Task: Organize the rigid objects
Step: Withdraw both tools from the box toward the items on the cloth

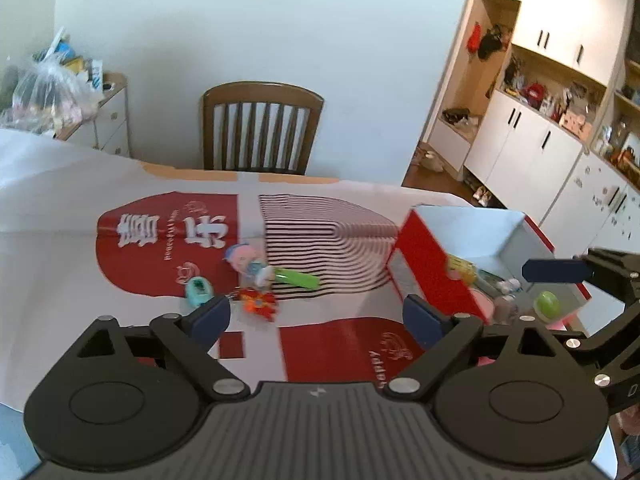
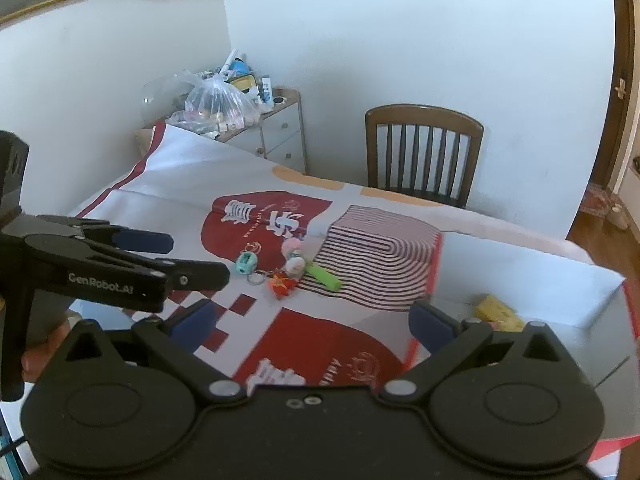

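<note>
Left wrist view: the left gripper (image 1: 316, 316) stands released with nothing between its fingers, above the table (image 1: 48, 240) and its red-and-white cloth (image 1: 160, 256). Ahead lie a teal keychain (image 1: 199, 290), a red-orange charm (image 1: 260, 302), a blurred pink and blue figure (image 1: 244, 258) and a green tube (image 1: 298, 278), close together with bare cloth around them. To the right an open red and white box (image 1: 424, 276) holds small toys too blurred to name, a green ball (image 1: 547, 304) among them; the right gripper (image 1: 556, 270) cuts across its far corner. White characters on the cloth are upside down and unreadable.

Right wrist view: the right gripper (image 2: 316, 320) is also released and empty. The box (image 2: 532, 304) is cut off by its fingers; a yellow piece (image 2: 498, 312) shows inside. The left gripper (image 2: 188, 264), at left, reads "GenRobot.AI". A chair (image 2: 424, 152) stands at the table's far edge.
</note>
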Demonstrator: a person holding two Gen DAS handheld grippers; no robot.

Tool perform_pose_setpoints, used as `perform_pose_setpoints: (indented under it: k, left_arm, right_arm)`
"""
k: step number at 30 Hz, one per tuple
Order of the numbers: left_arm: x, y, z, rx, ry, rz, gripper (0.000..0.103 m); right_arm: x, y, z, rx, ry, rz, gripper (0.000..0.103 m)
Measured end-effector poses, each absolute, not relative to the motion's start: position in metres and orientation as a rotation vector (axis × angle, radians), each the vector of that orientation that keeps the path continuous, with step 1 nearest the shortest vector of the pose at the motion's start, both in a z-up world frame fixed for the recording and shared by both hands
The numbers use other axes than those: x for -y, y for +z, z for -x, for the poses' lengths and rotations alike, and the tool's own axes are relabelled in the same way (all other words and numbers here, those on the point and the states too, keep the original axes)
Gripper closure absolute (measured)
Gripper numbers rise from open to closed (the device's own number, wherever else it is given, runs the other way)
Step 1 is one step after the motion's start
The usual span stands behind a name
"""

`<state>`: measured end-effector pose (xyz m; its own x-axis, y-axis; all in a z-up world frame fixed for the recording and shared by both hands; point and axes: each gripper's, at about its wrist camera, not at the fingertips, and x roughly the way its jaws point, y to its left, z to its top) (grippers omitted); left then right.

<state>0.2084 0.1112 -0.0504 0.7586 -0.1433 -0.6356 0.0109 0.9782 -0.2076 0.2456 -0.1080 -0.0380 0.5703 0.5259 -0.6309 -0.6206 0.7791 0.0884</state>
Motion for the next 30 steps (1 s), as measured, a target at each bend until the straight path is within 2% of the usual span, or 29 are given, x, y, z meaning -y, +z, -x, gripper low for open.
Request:
perform_pose_setpoints:
  k: [4,22,30]
  left_arm:
    - [-0.138,-0.061,-0.213,-0.686,-0.076,0.213,0.001]
    - [-0.191,-0.134,-0.277,-0.709,0.051,0.181,0.001]
    - [-0.19,-0.159,-0.299,-0.721,0.089,0.13,0.001]
  right_arm:
    - [0.086,-0.048,-0.253,-0.713,0.644,0.139,0.0]
    - [0.009,-0.108,-0.292,-0.776,0.59,0.246,0.001]
    - [-0.019,-0.136,-0.308,-0.802,0.623,0.315,0.008]
